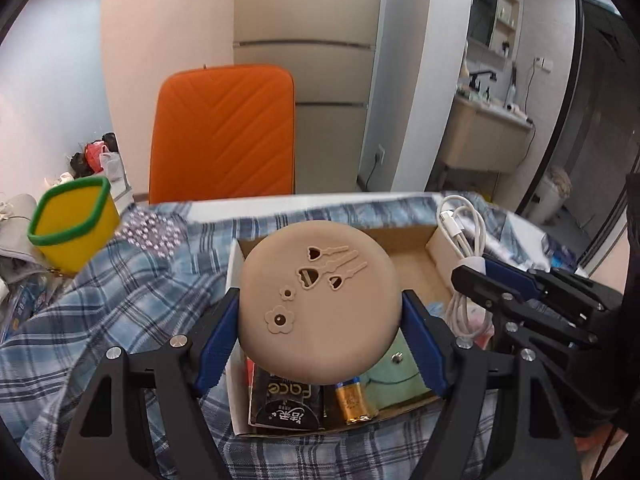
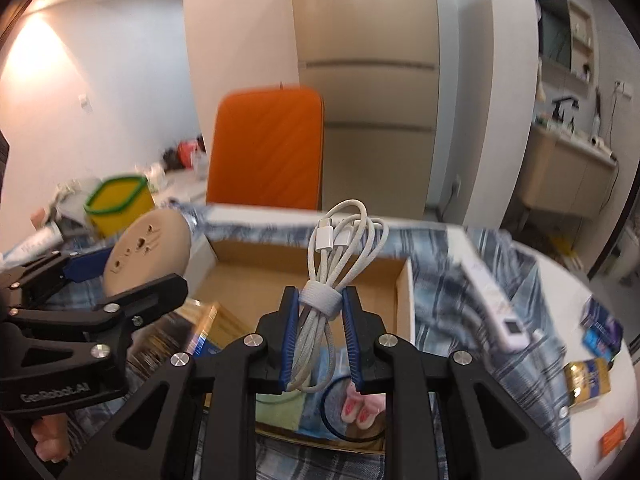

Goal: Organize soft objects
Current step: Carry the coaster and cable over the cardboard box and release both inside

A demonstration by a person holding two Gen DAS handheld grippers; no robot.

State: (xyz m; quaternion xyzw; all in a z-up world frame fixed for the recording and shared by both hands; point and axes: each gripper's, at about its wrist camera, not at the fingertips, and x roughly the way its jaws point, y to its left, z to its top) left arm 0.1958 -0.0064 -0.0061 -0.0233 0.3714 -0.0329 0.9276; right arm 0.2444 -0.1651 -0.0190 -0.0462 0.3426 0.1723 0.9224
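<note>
Blue pads, left: the left hand-held gripper stands about half open, its pads pressed on both sides of a round tan silicone pouch with raised flower shapes, held face-on above the box.
Blue pads, right: the right hand-held gripper is nearly closed on a coiled white cable, gripping just below its grey strap; the loops and plugs stand up past the fingertips.
Where the goods are: both items hang in the air over an open cardboard box on a bench spread with a blue plaid cloth.
Box contents: a dark packet, a gold battery and a green cloth pouch fill the near end; the far end shows bare cardboard.
Step in hand: carrying two soft items to the box, as I judge it; neither is set down yet.
Next move: lower each item into the bare far end and only then let the pads part, one side at a time.
Edges: the box walls rise just under both loads, so each should clear the rim before descending.
Room: the two grippers sit close side by side, with little slack between them; a yellow green-rimmed cup stands well off to the left.
</note>
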